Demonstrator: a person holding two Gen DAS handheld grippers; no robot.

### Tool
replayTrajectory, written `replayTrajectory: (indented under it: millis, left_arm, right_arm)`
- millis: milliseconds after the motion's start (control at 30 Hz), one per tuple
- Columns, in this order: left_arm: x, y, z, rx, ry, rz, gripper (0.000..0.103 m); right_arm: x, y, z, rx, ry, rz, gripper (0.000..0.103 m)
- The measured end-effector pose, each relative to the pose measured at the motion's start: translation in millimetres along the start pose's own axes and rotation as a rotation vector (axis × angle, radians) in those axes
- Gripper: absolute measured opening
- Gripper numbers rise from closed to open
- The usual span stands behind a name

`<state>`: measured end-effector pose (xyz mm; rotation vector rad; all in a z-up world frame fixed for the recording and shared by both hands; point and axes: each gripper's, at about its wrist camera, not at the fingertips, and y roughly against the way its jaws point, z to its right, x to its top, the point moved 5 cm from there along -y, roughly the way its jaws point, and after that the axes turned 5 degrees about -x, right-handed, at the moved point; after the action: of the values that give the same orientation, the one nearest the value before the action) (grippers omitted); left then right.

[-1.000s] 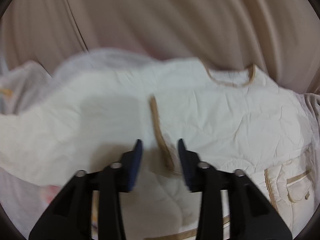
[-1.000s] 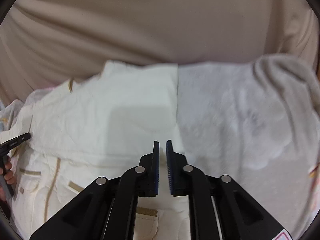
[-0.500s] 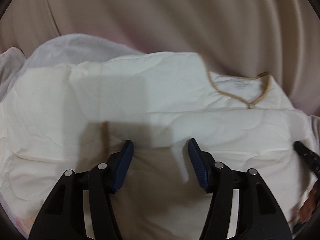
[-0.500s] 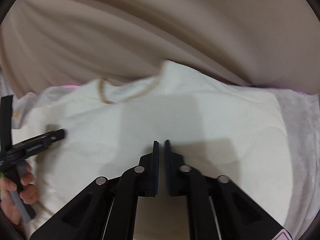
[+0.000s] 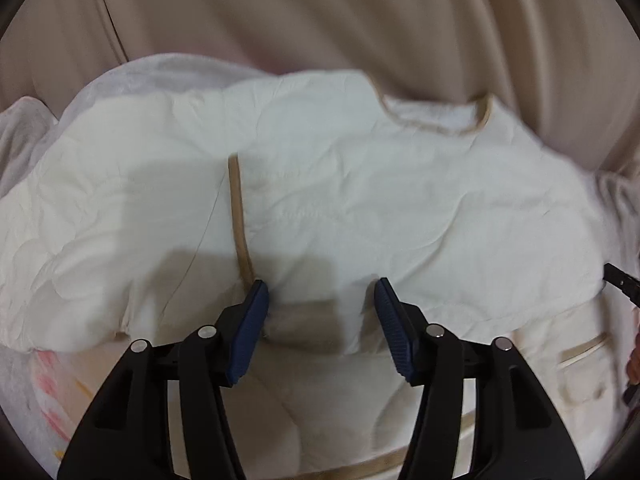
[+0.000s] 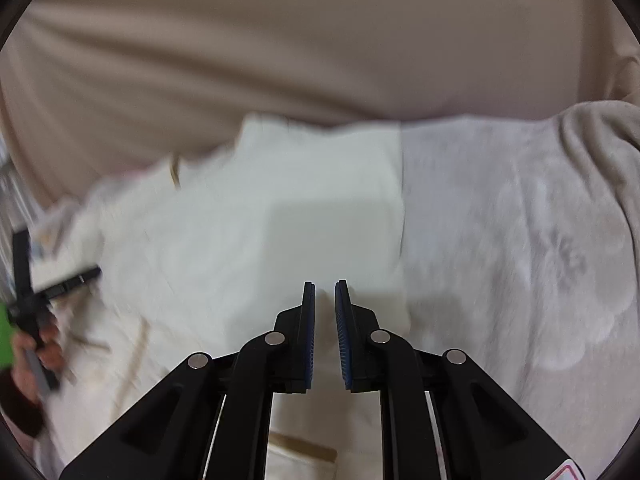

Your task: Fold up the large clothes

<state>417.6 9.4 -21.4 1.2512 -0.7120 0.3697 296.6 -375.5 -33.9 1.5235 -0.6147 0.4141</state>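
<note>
Step judged: sleeves already folded in over the body of the cream quilted jacket [image 5: 360, 208], which is spread on the pale fleece blanket [image 6: 520, 240] before beige cushions [image 6: 320, 40]. Next, a grasp on the hem or collar edge seems called for, to fold lengthwise.

Left gripper [image 5: 320, 300]: held low over the tan-trimmed sleeve cuff [image 5: 238, 216], fingers spread wide, nothing clamped.

Right gripper [image 6: 325, 300]: poised above the jacket's right edge, a narrow gap left between pads, nothing seen held. View blurred.
</note>
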Motion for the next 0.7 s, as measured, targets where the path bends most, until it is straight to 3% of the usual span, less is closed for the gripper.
replayTrajectory:
  millis: [67,133,233,333,433,500,567,700]
  left_arm:
    - [-1.5,1.9,0.0,0.011,-0.006,0.004,0.049]
    - [-3.8,3.7,-0.8,-0.005,0.016,0.003,0.049]
    - [-11.6,4.6,-8.3,0.023,0.021,-0.003,0.05]
    - [-16.9,7.4,-16.2,-0.005,0.074,-0.008,0.05]
    - [-26.0,32.6,-31.2,-0.035,0.133,0.001,0.049]
    - [-35.8,59.9,-52.0,-0.053,0.176,0.04,0.054]
    - [-48.1,92.6,-89.1,-0.029,0.242,0.089,0.068]
    - [-76.4,137.1,-178.1,0.102,0.416,0.148,0.071]
  right_arm:
    - [-11.8,-11.5,4.2,-0.041,0.013,-0.031,0.0]
    - [-14.1,7.7,3.9,-0.069,-0.006,0.009,0.0]
    - [-15.3,31.9,-4.0,-0.037,0.002,0.094,0.003]
    - [-28.3,-13.5,0.4,-0.123,0.035,-0.029,0.002]
    - [-28.7,-0.3,5.6,-0.133,0.002,-0.026,0.0]
    - [-33.6,22.4,4.2,-0.093,0.0,-0.016,0.005]
    - [-43.9,47.5,-0.5,-0.075,0.03,0.011,0.007]
    - [-71.5,85.3,-26.0,0.0,0.119,0.045,0.023]
